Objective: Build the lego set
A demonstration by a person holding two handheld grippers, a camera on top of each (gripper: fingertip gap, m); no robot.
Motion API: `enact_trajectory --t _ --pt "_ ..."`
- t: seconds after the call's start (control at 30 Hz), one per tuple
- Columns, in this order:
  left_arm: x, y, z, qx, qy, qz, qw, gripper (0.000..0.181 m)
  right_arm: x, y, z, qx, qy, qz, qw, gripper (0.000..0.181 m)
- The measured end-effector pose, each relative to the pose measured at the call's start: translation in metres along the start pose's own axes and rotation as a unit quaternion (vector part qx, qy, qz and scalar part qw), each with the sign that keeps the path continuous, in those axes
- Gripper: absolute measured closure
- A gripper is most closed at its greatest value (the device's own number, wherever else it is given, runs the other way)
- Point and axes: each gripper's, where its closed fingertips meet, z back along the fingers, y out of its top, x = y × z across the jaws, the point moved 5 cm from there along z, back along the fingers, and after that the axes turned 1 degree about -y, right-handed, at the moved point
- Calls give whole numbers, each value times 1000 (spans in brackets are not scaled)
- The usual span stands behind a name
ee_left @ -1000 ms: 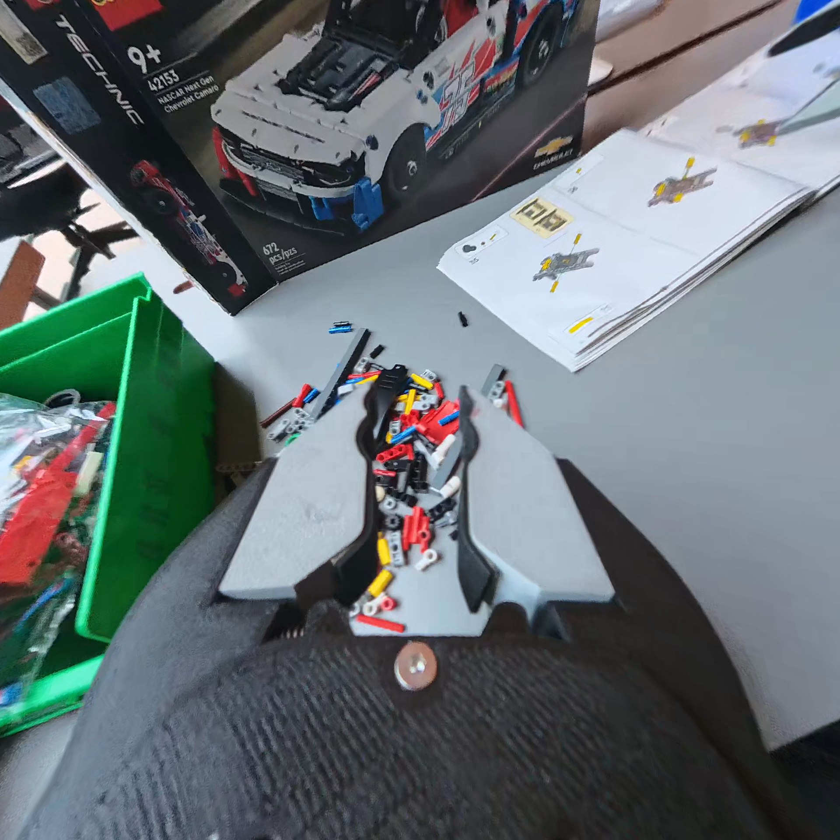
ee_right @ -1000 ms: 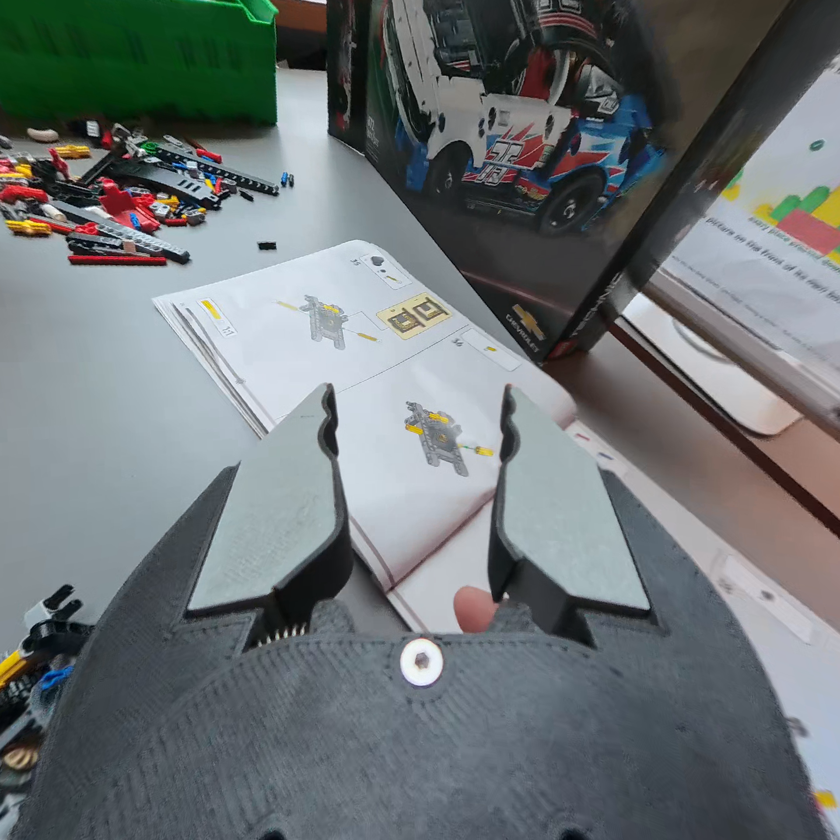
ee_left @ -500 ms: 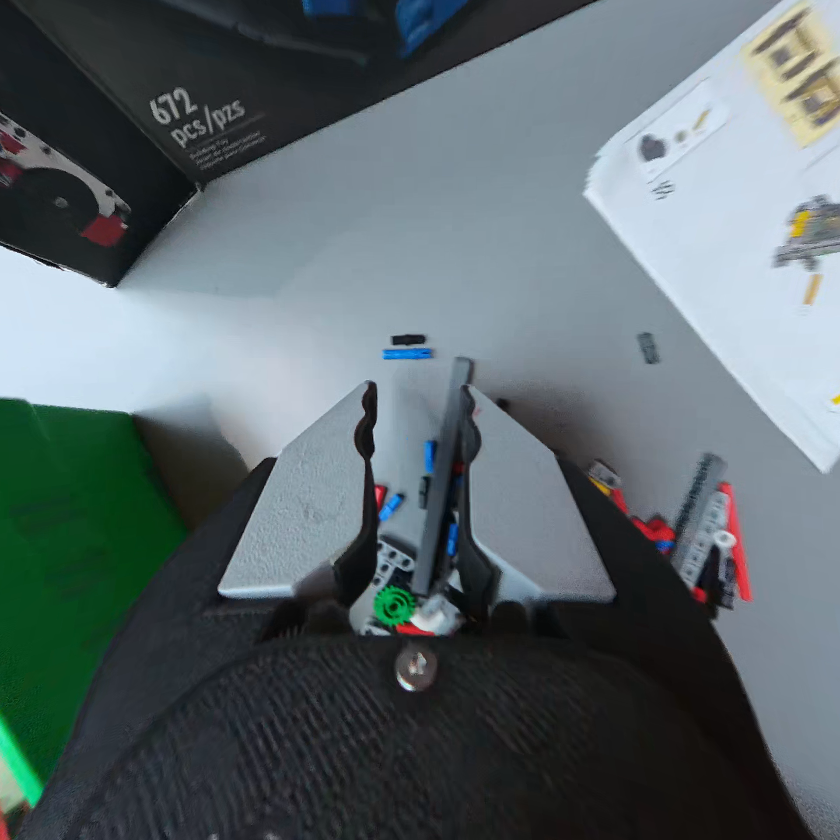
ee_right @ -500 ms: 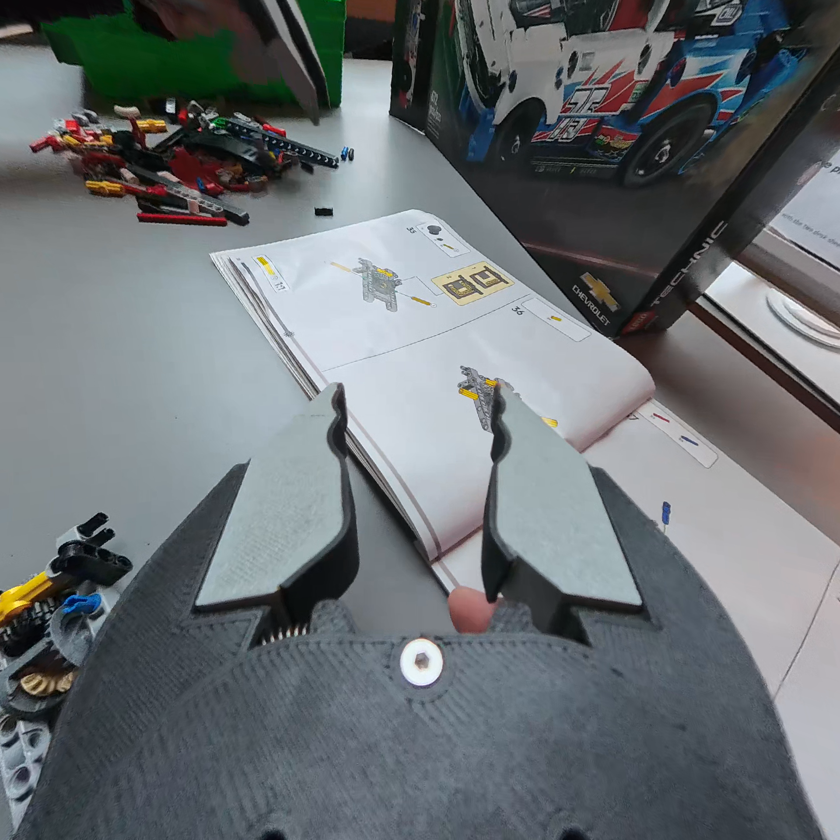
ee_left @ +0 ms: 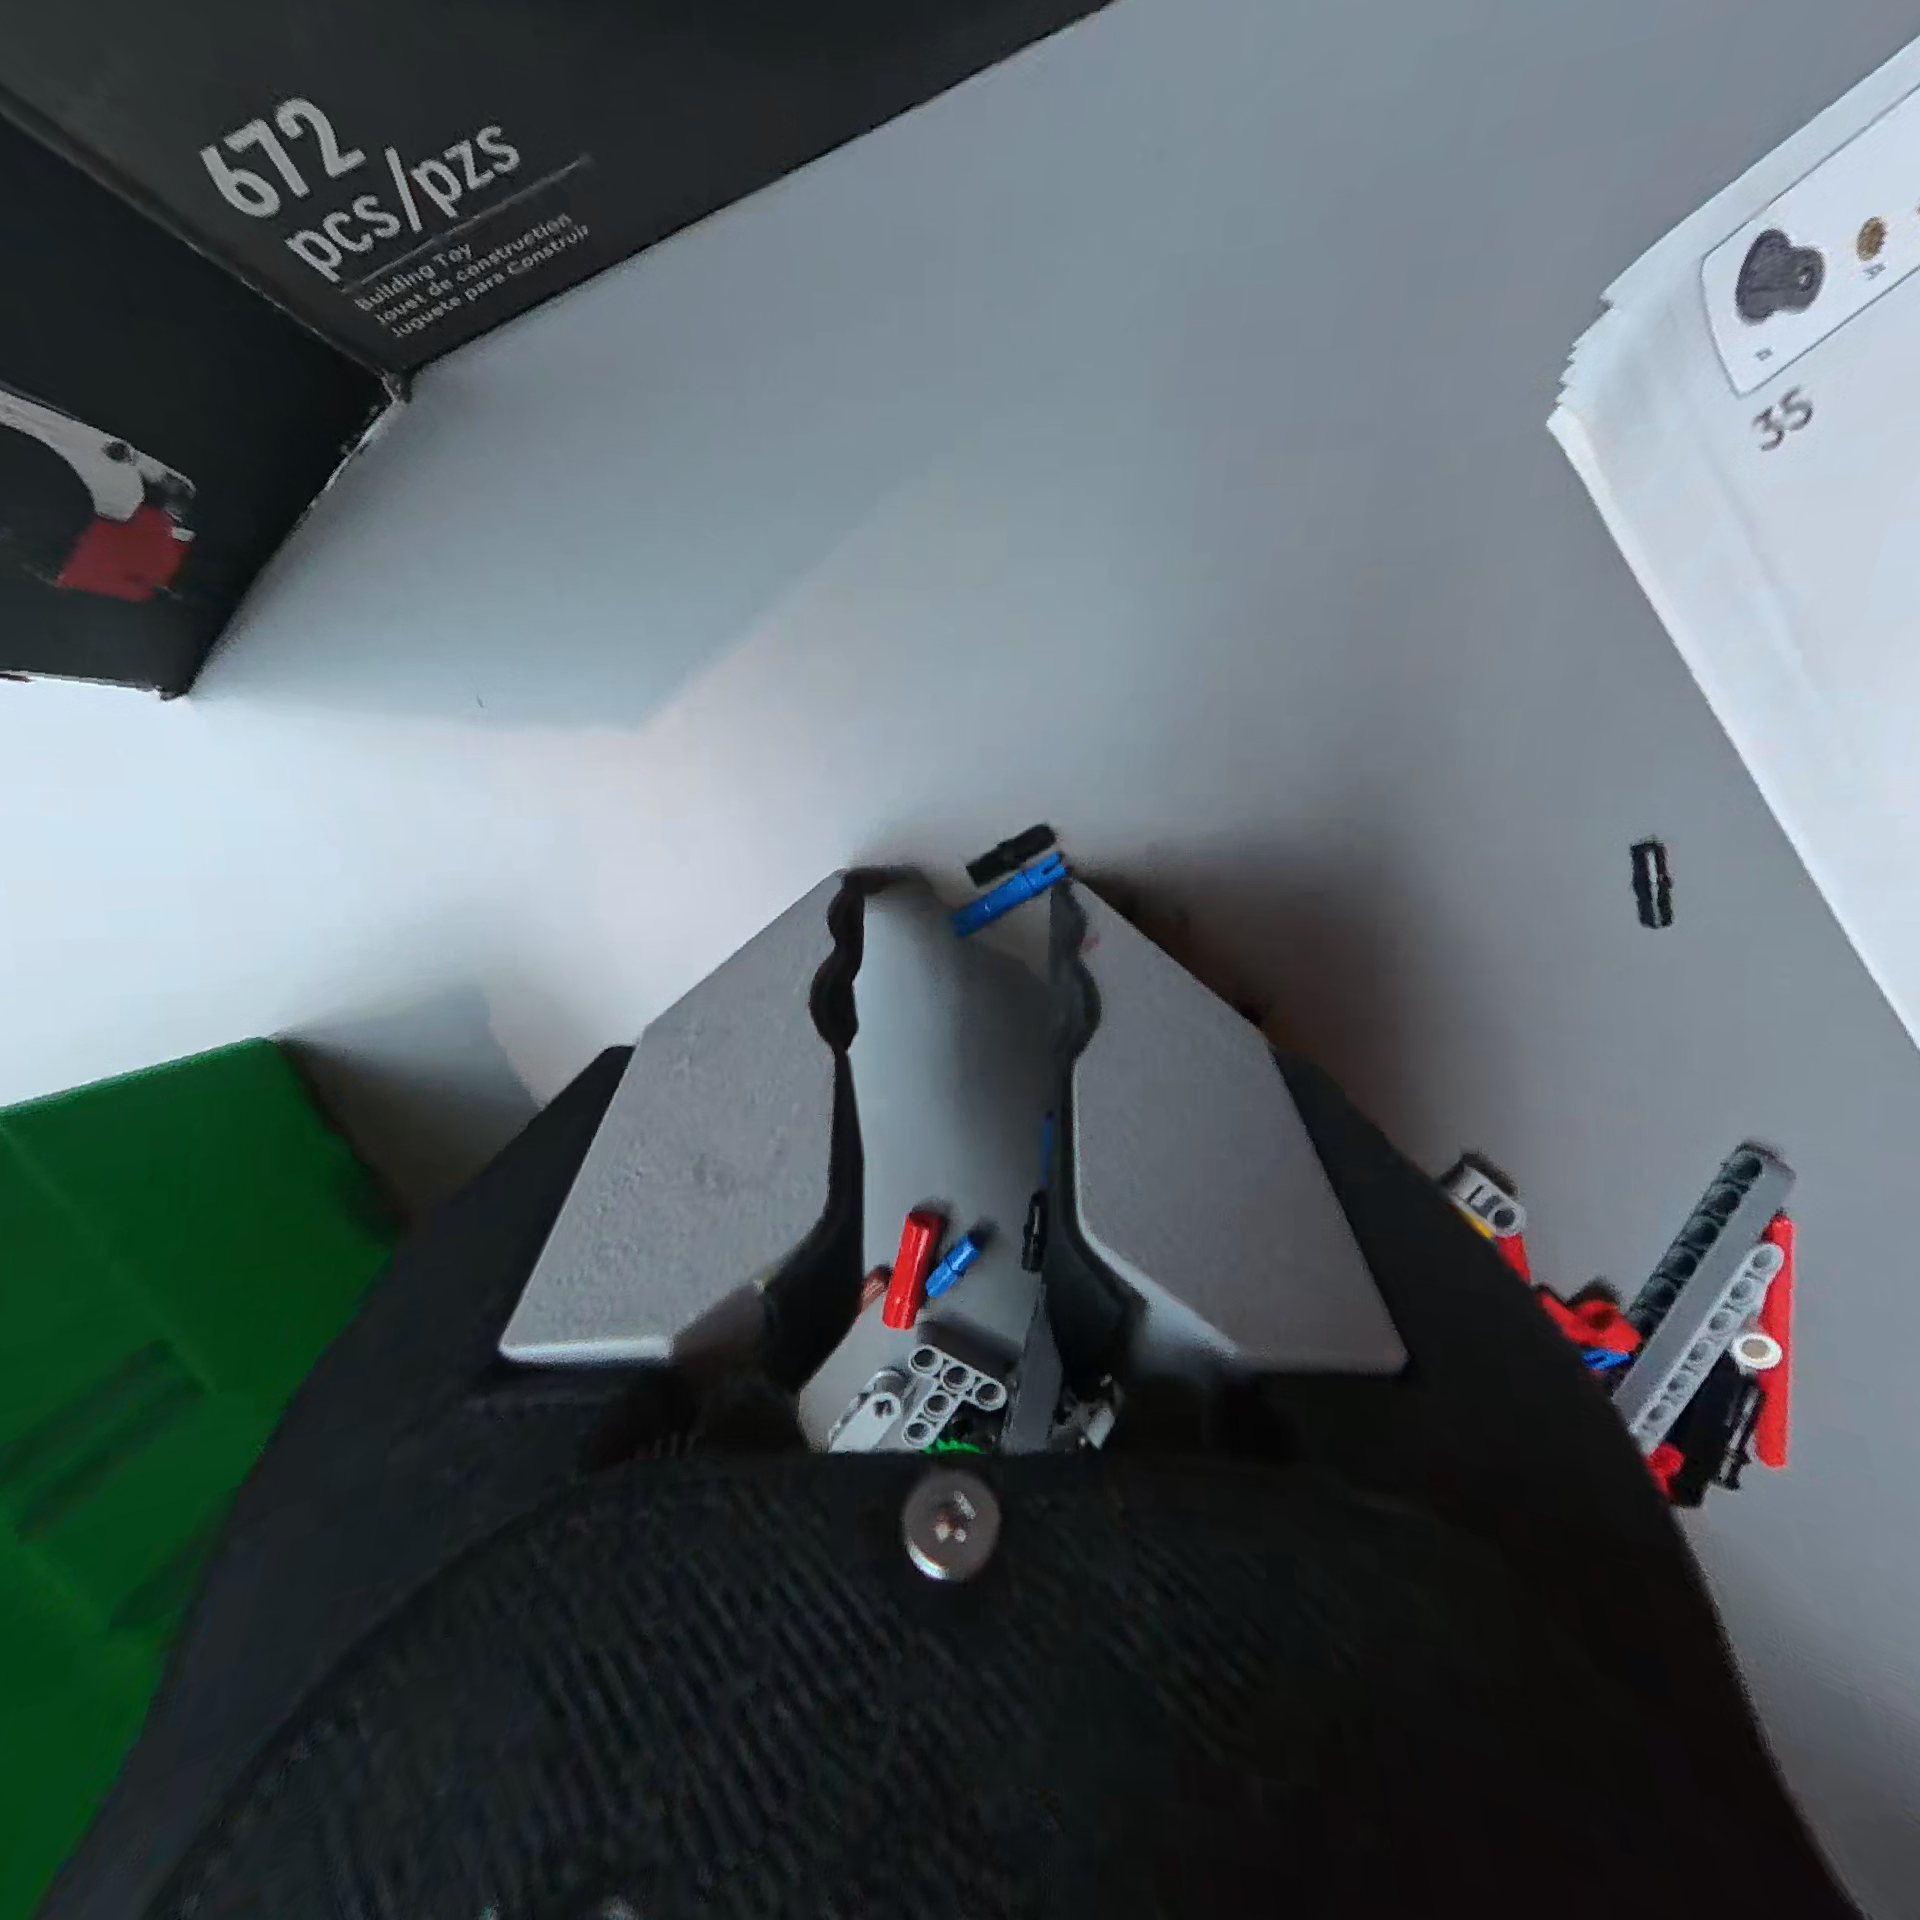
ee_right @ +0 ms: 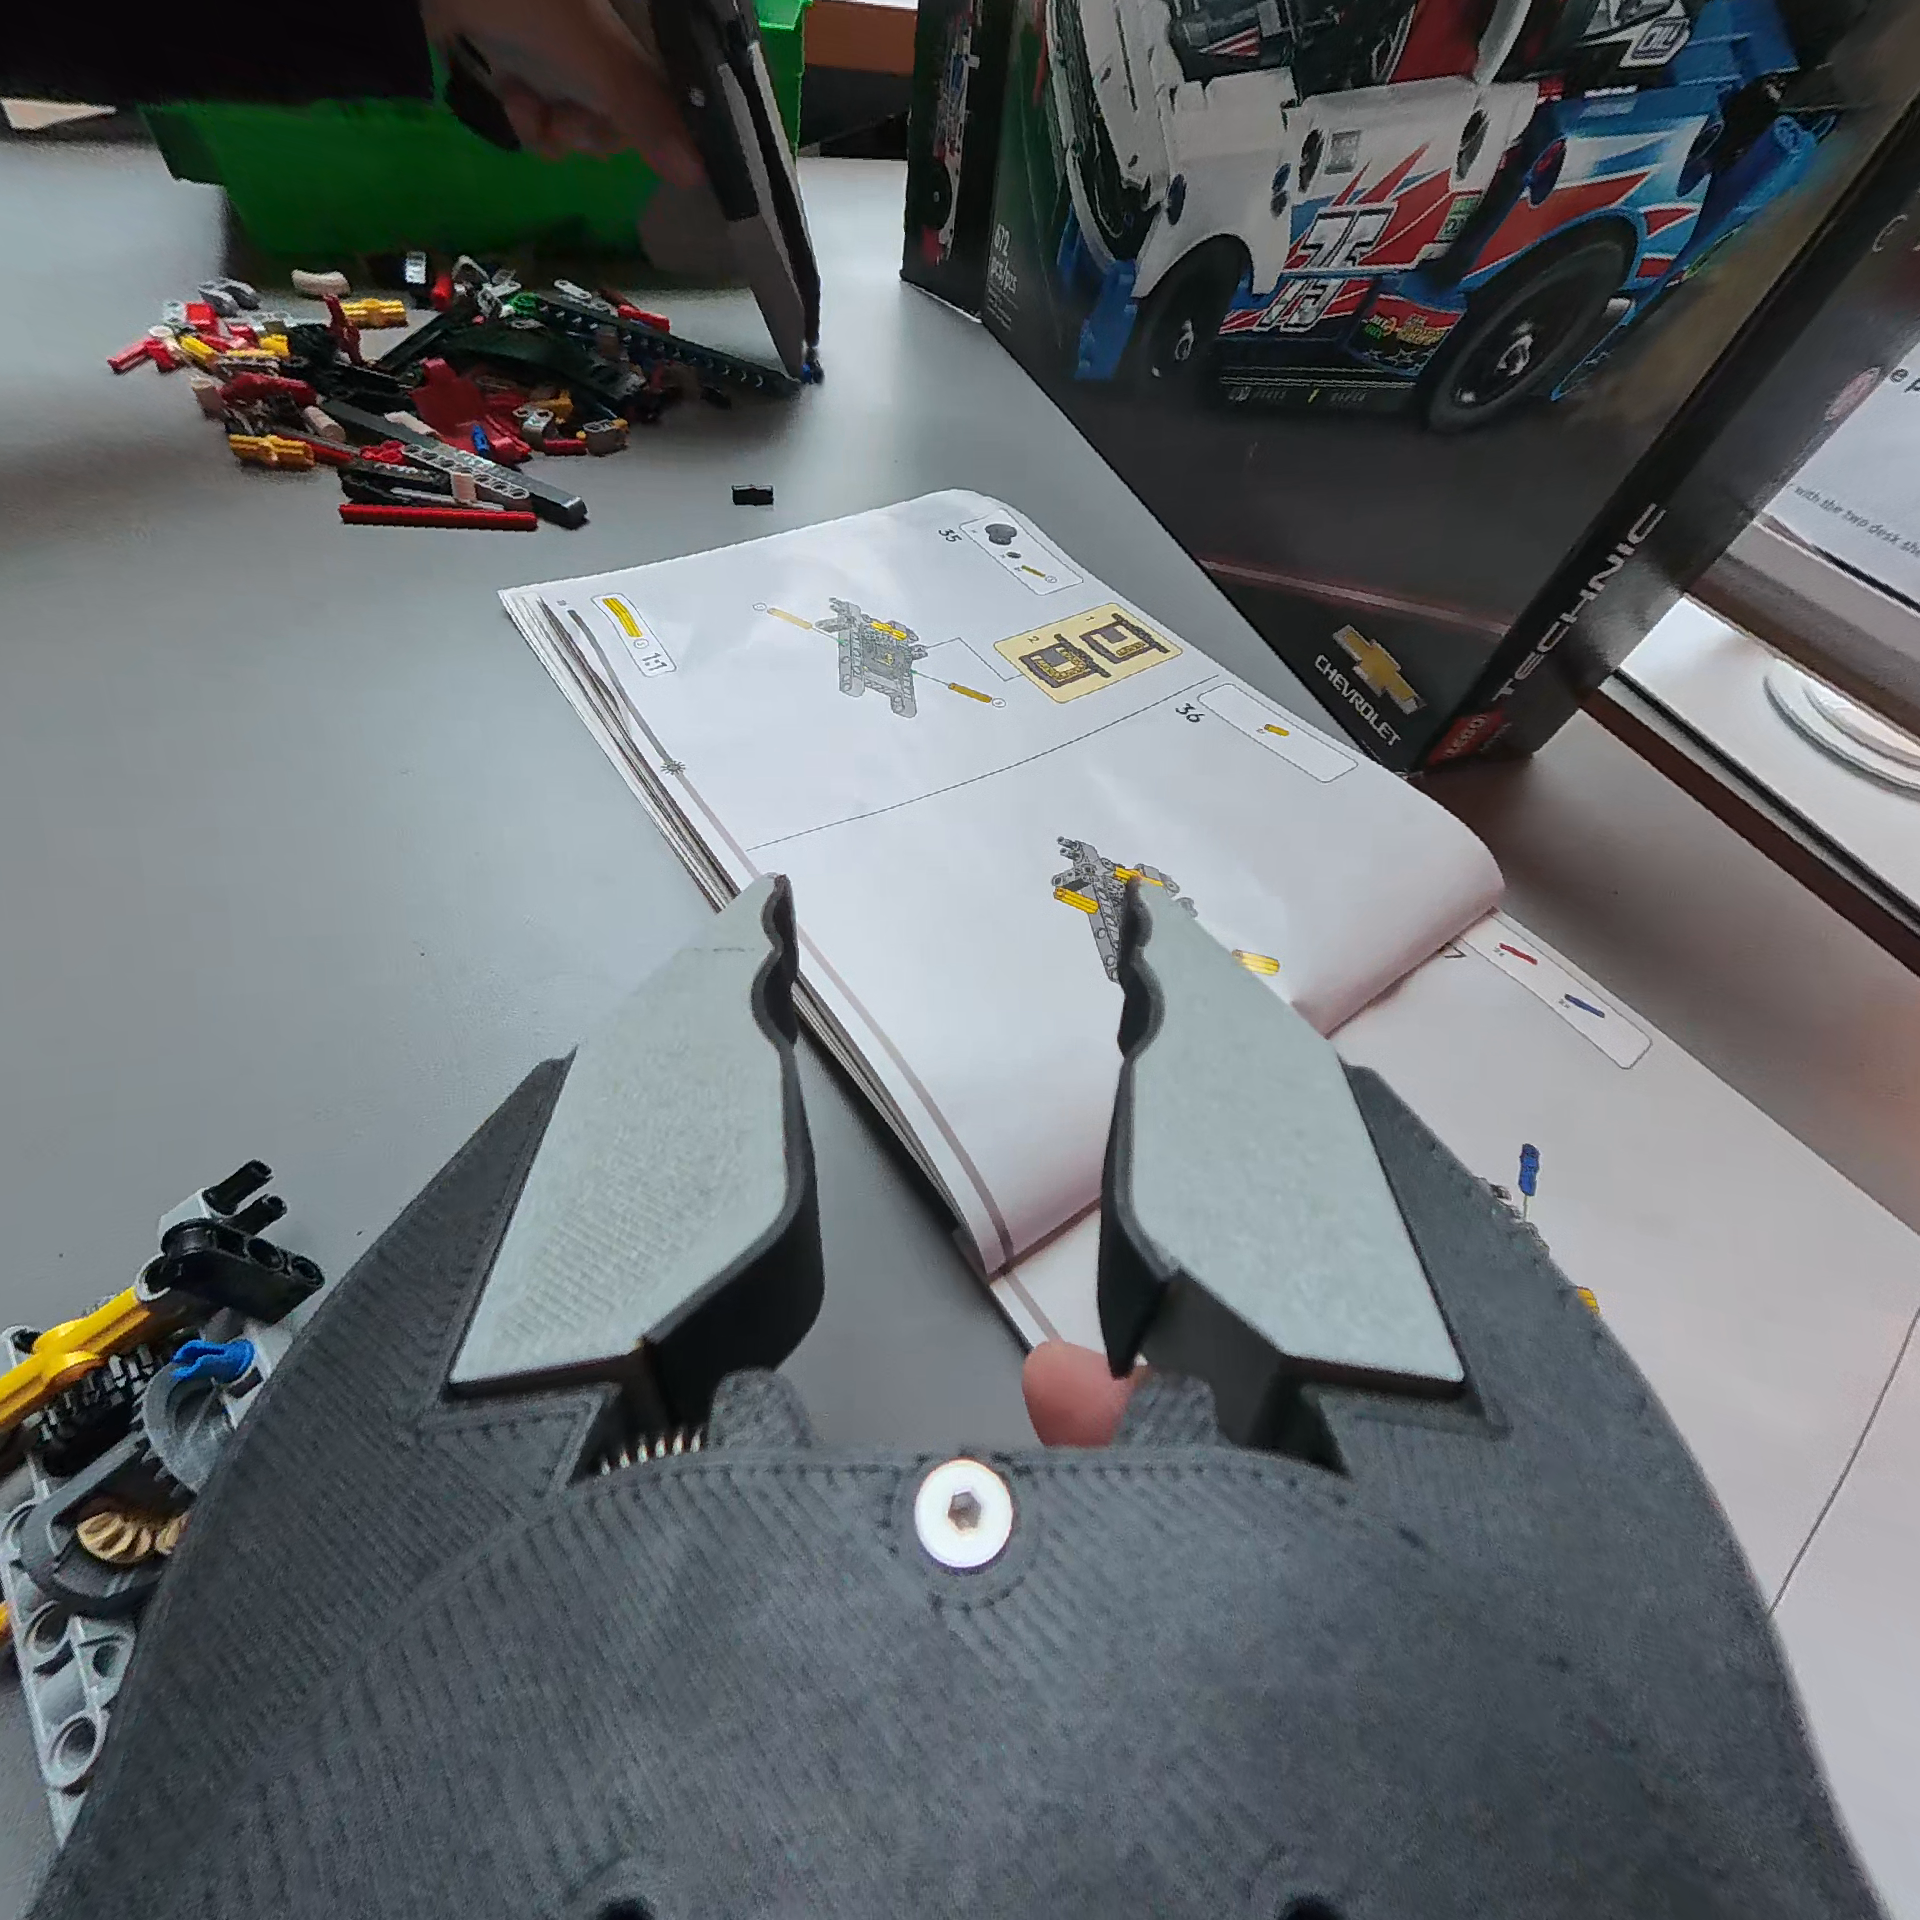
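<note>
My left gripper [ee_left: 961,906] is open and points steeply down at the grey table, its tips close to the surface. A blue pin [ee_left: 1003,899] and a black pin [ee_left: 1008,852] lie right at the tips. A long dark grey beam [ee_left: 1051,1039] runs along the inner edge of its right finger. Loose pieces [ee_left: 935,1268] lie under the jaws. The right wrist view shows this gripper [ee_right: 774,301] at the far edge of the loose Lego pile [ee_right: 416,405]. My right gripper [ee_right: 956,904] is open and empty above the open instruction booklet [ee_right: 987,769].
The black Lego box [ee_right: 1351,312] stands at the back right, also in the left wrist view [ee_left: 208,312]. A green bin [ee_right: 364,177] sits behind the pile. A part-built assembly [ee_right: 125,1351] lies at my lower left. A lone black pin [ee_right: 751,495] lies between pile and booklet. My right fingertips sit around 40 cm from my left ones.
My left gripper has moved forward over the pile and down to its far edge, by the blue and black pins. My right gripper has drawn back a little over the booklet.
</note>
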Motion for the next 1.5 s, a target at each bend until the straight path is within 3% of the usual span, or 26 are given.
enact_trajectory --t 0.17,0.4,0.53,0.73,0.83,1.0,1.07,1.17,1.3,1.5 --pt "3 1 0 9 -5 16 1000 150 0 0 0 -1 2 0 1000 122" --pt "3 -4 1 -10 18 -12 1000 178 1 -1 0 -2 2 -5 1000 125" --pt "7 -8 2 -12 5 -11 1000 179 3 -1 0 0 3 -12 1000 127" --pt "20 -18 21 0 43 -28 999 179 3 3 5 26 23 -12 999 132" --pt "64 -13 57 65 53 -62 995 179 1 7 12 46 53 -10 997 140" --pt "228 -9 108 214 -14 -198 956 179 -20 20 29 89 164 -34 982 145" --pt "293 -16 106 260 -66 -247 931 179 -35 27 41 110 220 -39 968 148" --pt "363 -32 80 300 -137 -297 896 180 -59 26 62 114 291 -14 950 151" --pt "401 -45 47 354 -178 -344 851 180 -78 6 75 79 294 32 952 165" --pt "404 -39 40 372 -232 -340 832 180 -96 2 91 51 220 67 972 167"
